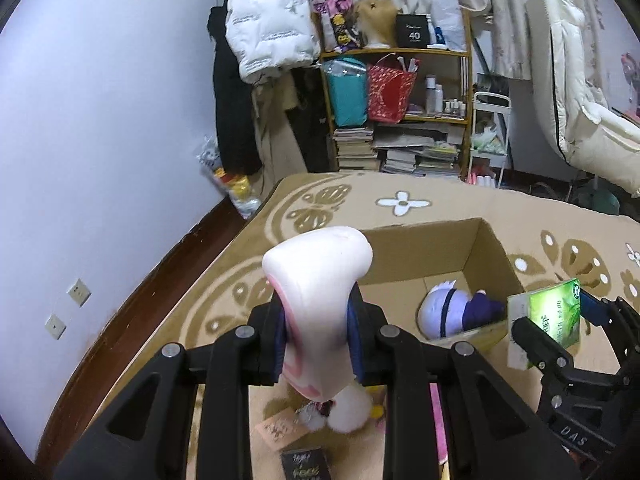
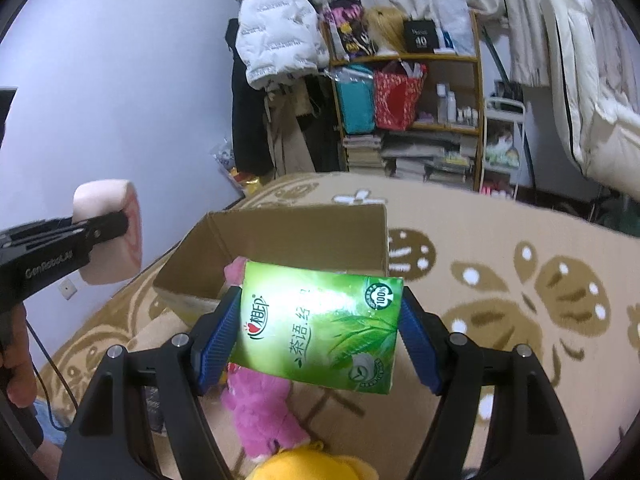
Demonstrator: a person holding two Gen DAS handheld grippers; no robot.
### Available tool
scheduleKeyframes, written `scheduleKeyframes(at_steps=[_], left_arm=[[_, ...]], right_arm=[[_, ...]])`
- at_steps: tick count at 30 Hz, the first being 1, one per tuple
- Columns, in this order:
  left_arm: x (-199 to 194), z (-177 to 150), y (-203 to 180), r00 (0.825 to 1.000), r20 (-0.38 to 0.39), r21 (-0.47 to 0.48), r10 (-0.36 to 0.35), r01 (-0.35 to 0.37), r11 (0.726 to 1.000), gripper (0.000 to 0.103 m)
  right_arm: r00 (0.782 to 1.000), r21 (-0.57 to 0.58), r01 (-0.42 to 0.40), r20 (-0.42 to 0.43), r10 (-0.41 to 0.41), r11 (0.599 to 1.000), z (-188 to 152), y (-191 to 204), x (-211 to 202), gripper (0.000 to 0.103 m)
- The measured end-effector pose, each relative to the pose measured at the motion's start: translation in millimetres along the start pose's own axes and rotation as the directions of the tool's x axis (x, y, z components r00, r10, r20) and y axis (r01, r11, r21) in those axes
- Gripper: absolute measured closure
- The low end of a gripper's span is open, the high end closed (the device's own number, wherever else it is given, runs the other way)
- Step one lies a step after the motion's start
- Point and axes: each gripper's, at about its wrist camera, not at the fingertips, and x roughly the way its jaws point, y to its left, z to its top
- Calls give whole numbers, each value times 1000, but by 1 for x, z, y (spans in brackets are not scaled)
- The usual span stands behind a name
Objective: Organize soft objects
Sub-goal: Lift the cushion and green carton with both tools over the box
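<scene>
The job looks partly done. One cardboard box (image 1: 476, 256) sits on the rug (image 1: 360, 200). One doll (image 1: 448, 312) is already inside the box.

Above the box, the left tongs (image 1: 318, 344) squeeze one white-and-pink squishy toy (image 1: 320, 276), and the right tongs (image 2: 320, 336) squeeze one green tissue pack (image 2: 320, 320).

Near the box, one pink plush (image 2: 256, 404) and one yellow plush (image 2: 308, 464) are not in it yet.
</scene>
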Motion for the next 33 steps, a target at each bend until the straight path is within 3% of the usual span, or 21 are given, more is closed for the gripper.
scheduleKeyframes(at_steps=[8, 16, 33], left_arm=[[21, 2, -11, 1000, 12, 28, 9, -9, 1000, 78], [42, 1, -2, 1000, 4, -3, 24, -24, 1000, 78], [65, -2, 5, 999, -30, -33, 12, -13, 999, 75]], right_arm=[[999, 6, -28, 17, 28, 1000, 14, -4, 17, 24], [999, -4, -43, 12, 43, 999, 26, -5, 38, 24], [998, -2, -36, -42, 36, 999, 23, -12, 68, 24]])
